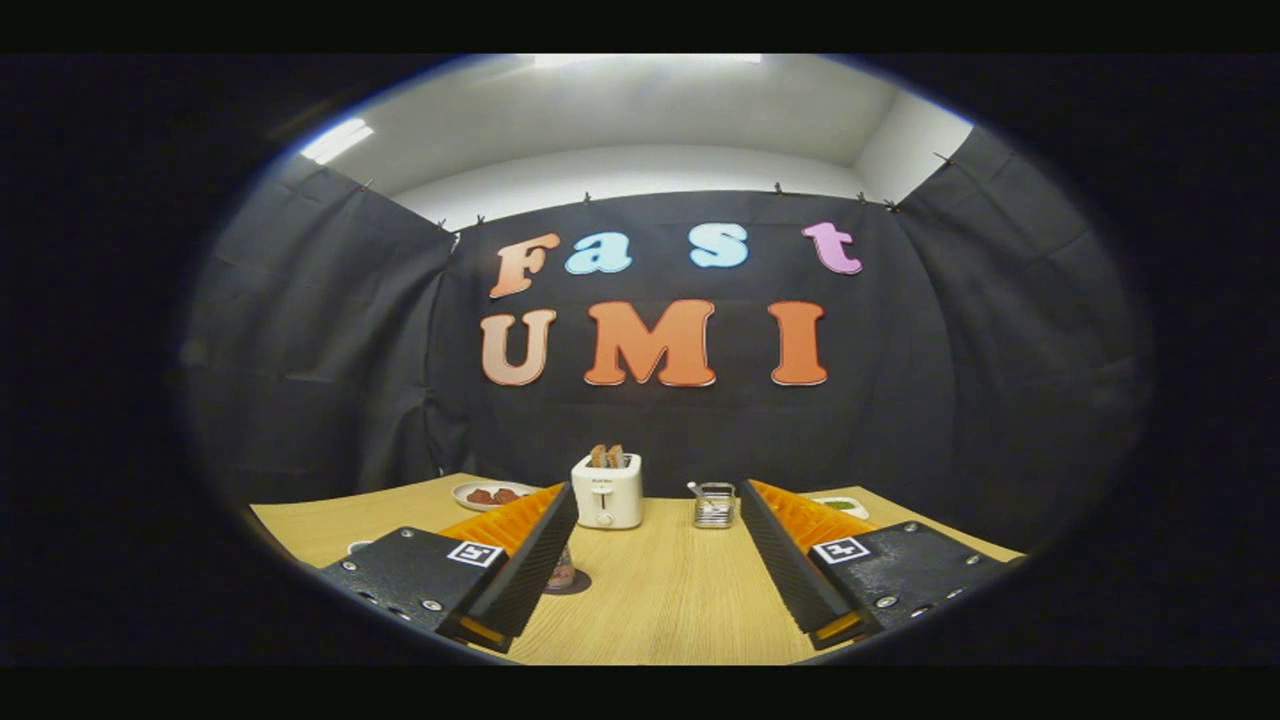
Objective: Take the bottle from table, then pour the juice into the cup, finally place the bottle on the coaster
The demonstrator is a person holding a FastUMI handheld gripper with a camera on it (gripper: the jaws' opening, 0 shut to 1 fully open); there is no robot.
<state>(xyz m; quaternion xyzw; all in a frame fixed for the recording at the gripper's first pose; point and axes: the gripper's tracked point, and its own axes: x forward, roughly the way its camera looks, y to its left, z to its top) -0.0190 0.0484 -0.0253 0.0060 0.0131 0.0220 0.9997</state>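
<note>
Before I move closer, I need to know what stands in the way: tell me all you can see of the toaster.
The toaster is a small cream-white box with rounded corners, seemingly plastic or painted metal. A lever and a knob run down its front, with a small mark near the top. Two browned slices of toast stand up out of its slots. It sits upright on the wooden table, far beyond the open fingers of the hand-held gripper, left of a small metal basket. Nothing but the table and the toast touches it.
</note>
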